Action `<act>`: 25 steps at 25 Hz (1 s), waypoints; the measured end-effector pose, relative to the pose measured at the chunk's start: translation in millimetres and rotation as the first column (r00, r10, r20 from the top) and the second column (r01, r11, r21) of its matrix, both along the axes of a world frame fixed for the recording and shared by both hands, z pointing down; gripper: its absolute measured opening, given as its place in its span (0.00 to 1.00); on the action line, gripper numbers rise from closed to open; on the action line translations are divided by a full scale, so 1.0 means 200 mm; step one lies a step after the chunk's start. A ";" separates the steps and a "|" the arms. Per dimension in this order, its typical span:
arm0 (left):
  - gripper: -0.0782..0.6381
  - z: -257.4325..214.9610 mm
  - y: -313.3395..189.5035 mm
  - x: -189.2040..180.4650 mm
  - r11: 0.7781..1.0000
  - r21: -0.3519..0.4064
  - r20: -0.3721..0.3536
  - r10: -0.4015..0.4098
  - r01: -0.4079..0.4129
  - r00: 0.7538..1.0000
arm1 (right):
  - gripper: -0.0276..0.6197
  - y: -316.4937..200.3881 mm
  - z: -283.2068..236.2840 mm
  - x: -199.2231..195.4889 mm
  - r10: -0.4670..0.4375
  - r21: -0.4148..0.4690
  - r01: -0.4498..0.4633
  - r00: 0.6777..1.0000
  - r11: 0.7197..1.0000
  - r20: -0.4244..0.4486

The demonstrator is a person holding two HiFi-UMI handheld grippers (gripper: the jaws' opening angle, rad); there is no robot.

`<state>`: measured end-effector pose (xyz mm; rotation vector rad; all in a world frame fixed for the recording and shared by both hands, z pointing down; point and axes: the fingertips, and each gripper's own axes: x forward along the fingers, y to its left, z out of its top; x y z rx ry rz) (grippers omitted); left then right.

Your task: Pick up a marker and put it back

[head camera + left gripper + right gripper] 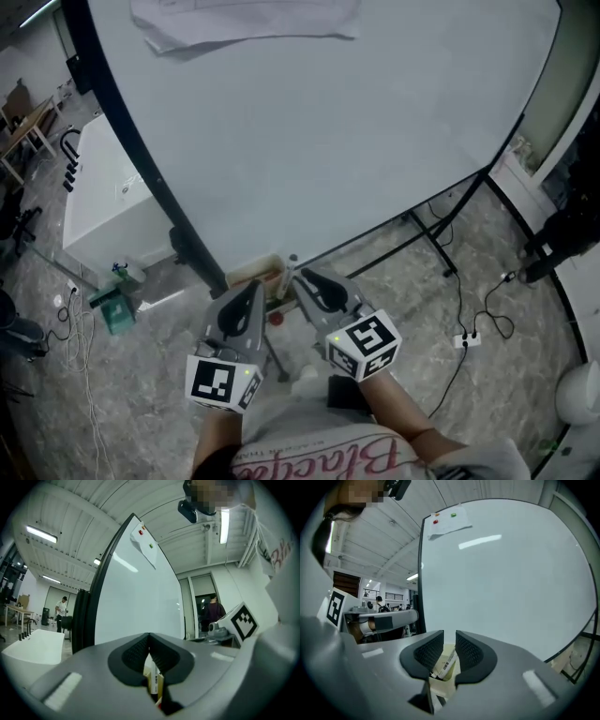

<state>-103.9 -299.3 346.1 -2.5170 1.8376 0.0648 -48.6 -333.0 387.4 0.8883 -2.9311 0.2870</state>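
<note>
A white marker (pixel 445 663) lies tilted in a small cream box (pixel 451 676) at the foot of the whiteboard (pixel 309 122). My right gripper (pixel 450 638) points at the box from just above; its jaws stand apart with a narrow gap and nothing between them, the marker showing beyond. My left gripper (pixel 149 638) has its tips touching and holds nothing; a marker (pixel 153 679) shows past the lower gap. In the head view both grippers, left (pixel 257 286) and right (pixel 304 278), flank the box (pixel 270 277), where a marker (pixel 292 265) stands up.
A white cabinet (pixel 103 202) stands left of the whiteboard, with a green object (pixel 114 309) on the floor by it. The board's black stand legs (pixel 427 225), cables and a power strip (pixel 466 339) lie at right. A paper sheet (pixel 447 523) is pinned near the board's top.
</note>
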 end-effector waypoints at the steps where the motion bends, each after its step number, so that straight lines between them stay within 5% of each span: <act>1: 0.11 0.00 -0.02 -0.01 1.000 -0.002 0.000 -0.003 0.003 1.000 | 0.15 -0.04 0.03 -0.01 0.007 -0.022 -0.007 1.000 1.000 -0.011; 6: 0.11 0.03 -0.08 -0.06 1.000 -0.019 -0.005 -0.021 0.021 1.000 | 0.25 -0.14 0.17 -0.07 0.004 -0.137 -0.015 0.997 0.990 -0.074; 15: 0.11 0.03 -0.10 -0.15 1.000 -0.021 -0.022 0.001 -0.001 1.000 | 0.21 -0.16 0.19 -0.15 0.025 -0.208 -0.033 0.999 0.978 -0.039; 20: 0.11 0.01 -0.10 -0.16 1.000 -0.007 -0.036 0.030 -0.030 0.999 | 0.16 -0.14 0.12 -0.15 0.031 -0.179 -0.033 0.999 0.983 -0.016; 25: 0.11 -0.05 -0.08 -0.15 0.998 0.027 -0.037 0.060 -0.060 0.997 | 0.16 -0.07 -0.15 -0.12 0.020 -0.063 -0.013 0.994 0.998 0.111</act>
